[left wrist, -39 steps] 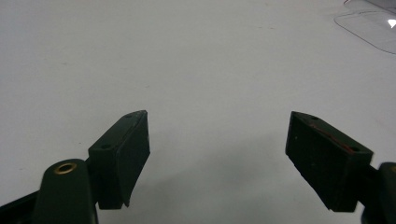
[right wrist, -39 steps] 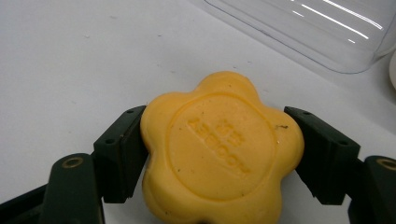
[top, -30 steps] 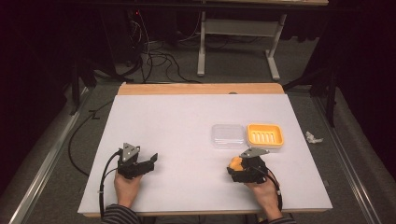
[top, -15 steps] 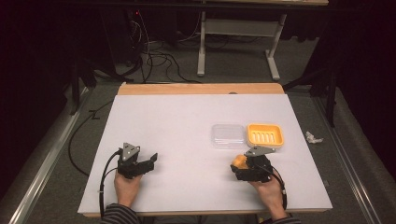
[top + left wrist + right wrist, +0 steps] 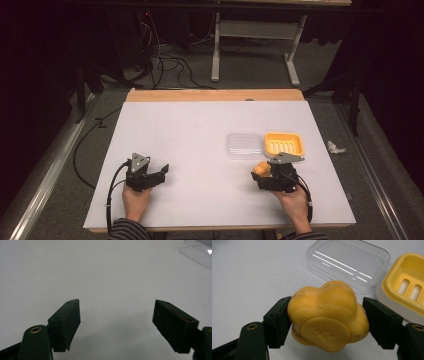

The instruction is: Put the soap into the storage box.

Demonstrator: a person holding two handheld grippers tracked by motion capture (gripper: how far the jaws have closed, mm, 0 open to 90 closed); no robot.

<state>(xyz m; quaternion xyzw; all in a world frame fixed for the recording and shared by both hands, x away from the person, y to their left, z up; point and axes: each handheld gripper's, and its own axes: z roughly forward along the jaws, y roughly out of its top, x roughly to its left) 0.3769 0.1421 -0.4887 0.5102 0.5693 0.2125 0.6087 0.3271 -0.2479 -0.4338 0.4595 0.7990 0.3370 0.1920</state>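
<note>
A lumpy yellow soap [image 5: 328,316] sits between the jaws of my right gripper [image 5: 327,322], which is shut on it at the table's front right; from above the soap [image 5: 260,168] shows at the tip of that gripper [image 5: 263,172]. Just beyond it lie a yellow slotted soap dish [image 5: 284,144] [image 5: 409,287] and a clear plastic lid [image 5: 244,145] [image 5: 348,263], side by side. At the front left my left gripper [image 5: 161,172] [image 5: 116,323] rests low over the white table [image 5: 200,130], jaws wide apart with nothing between them.
A crumpled white scrap [image 5: 336,147] lies on the floor past the table's right edge. Cables [image 5: 165,60] and a desk frame [image 5: 255,35] stand on the floor beyond the far wooden edge [image 5: 215,95]. A corner of the clear lid [image 5: 197,255] appears far off.
My right gripper with the soap has shifted slightly to the right and a little nearer the front edge. The left gripper has stayed put.
</note>
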